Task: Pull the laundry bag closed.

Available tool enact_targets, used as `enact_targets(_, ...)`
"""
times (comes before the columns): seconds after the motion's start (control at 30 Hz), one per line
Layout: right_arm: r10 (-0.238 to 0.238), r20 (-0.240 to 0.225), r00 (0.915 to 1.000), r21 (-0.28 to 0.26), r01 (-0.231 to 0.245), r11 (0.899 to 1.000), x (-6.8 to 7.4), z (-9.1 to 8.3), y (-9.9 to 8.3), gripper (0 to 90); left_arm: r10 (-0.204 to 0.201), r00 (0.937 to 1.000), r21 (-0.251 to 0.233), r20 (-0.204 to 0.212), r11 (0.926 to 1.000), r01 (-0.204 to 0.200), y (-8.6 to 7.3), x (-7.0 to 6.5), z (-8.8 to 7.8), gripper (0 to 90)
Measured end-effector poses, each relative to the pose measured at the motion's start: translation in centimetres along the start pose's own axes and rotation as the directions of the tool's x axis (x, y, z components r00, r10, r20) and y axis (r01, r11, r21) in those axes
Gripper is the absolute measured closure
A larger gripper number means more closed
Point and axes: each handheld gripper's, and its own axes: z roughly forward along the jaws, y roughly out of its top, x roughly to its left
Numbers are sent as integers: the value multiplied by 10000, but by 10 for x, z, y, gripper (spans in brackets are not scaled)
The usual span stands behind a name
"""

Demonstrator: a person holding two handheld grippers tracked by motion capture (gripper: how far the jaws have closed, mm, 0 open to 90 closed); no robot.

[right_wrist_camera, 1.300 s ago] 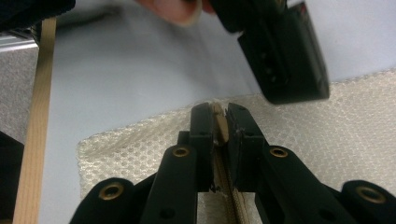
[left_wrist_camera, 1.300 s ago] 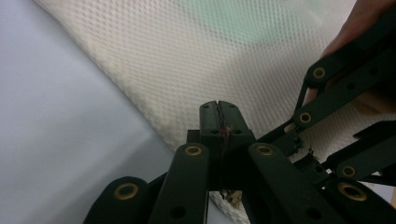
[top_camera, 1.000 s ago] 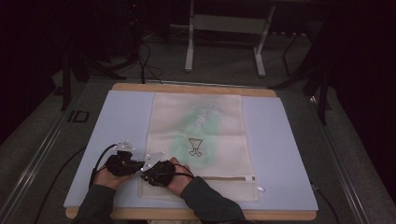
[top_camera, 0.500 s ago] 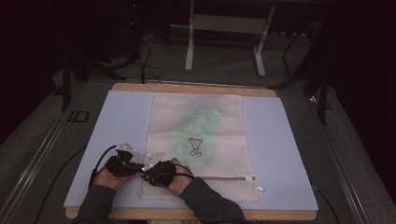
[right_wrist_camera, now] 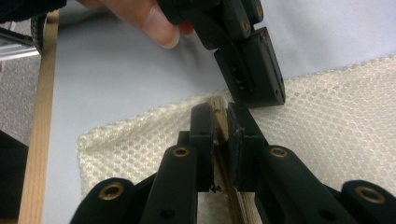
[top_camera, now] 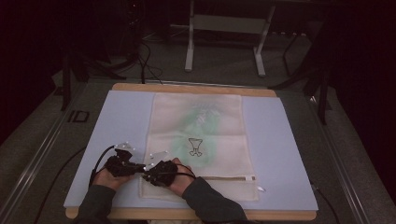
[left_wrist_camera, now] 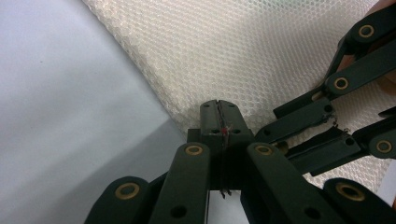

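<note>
1. The mesh bag (top_camera: 198, 144) lies flat on the blue mat (top_camera: 116, 135) on the bench (top_camera: 187, 88), long side running away from the person, zip near the front edge.
2. Both hands sit at the bag's near-left corner, close together.
3. Left gripper (left_wrist_camera: 219, 109): fingers pinched tight on the bag's edge, right where mesh meets mat.
4. Right gripper (right_wrist_camera: 219, 116): fingers nearly closed too, clamping a tan strip at the bag's edge, looks like the zip tape.
5. In the right gripper view the left one's tip sits on the mesh just past its fingers, almost touching.
6. A printed figure (top_camera: 195, 147) shows mid-bag, well away from the grippers.
</note>
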Motion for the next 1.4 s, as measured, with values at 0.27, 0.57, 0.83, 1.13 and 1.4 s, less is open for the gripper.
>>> enact_targets(0.27, -112, 37, 9999, 160, 112, 9998, 0, -3, -1, 823, 32, 10000, -57, 35, 10000, -31, -1, 0, 0, 900)
enact_targets(0.57, -216, 104, 9997, 297, 213, 9993, 0, -6, -2, 824, 117, 9999, -46, -39, 9999, -117, 0, -1, 0, 899)
enact_targets(0.83, -428, 189, 9989, 443, 420, 9981, 1, -11, -4, 823, 202, 9998, -38, -57, 9998, -202, 0, -1, 0, 899)
enact_targets(1.13, -458, 266, 9986, 562, 442, 9974, 2, -14, -5, 823, 253, 9996, -51, -91, 9997, -254, 0, -1, 0, 899)
enact_targets(1.4, -471, 317, 9984, 558, 452, 9974, 4, -15, -5, 824, 266, 9996, -77, -117, 9996, -267, -1, -2, 0, 899)
